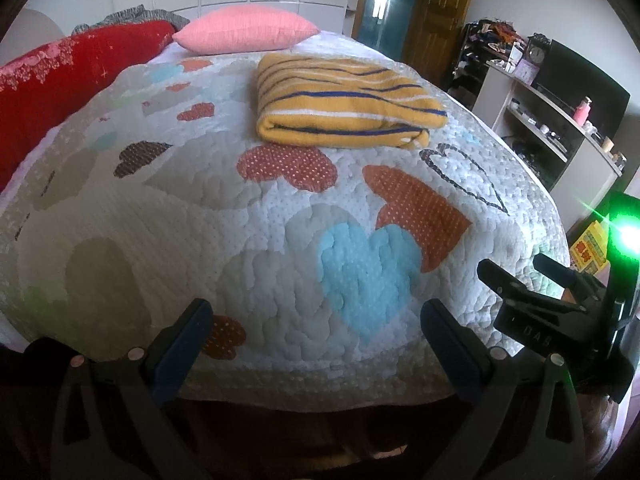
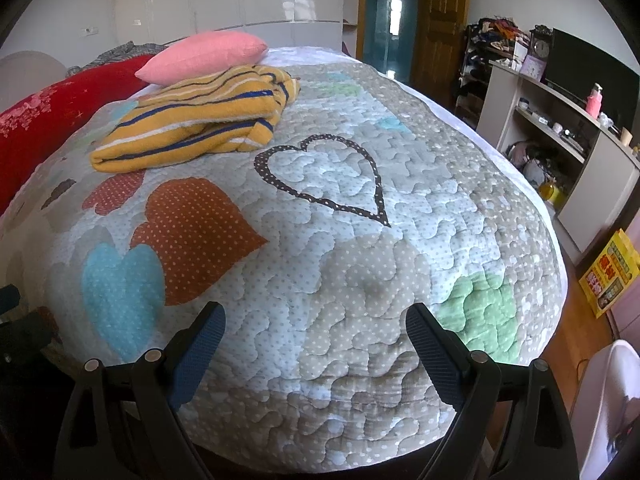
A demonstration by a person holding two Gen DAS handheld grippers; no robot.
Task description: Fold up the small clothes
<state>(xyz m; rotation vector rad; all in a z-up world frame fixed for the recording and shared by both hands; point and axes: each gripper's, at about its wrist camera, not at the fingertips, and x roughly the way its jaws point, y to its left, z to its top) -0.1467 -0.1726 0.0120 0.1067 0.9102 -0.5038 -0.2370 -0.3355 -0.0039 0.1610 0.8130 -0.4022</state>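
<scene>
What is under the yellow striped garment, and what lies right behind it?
The yellow striped garment lies folded directly on the heart-patterned quilt. Behind it sits a pink pillow. Whatever quilt pattern lies beneath the garment is covered.

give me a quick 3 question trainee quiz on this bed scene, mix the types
1. True or false: the left gripper holds the striped garment.
2. Which lies nearest the pink pillow? A) green patch B) striped garment C) yellow box
3. Fill in: the garment lies ____ on the quilt.

Key
1. False; both the left gripper and the right gripper are open, empty and short of the garment.
2. B
3. folded
</scene>
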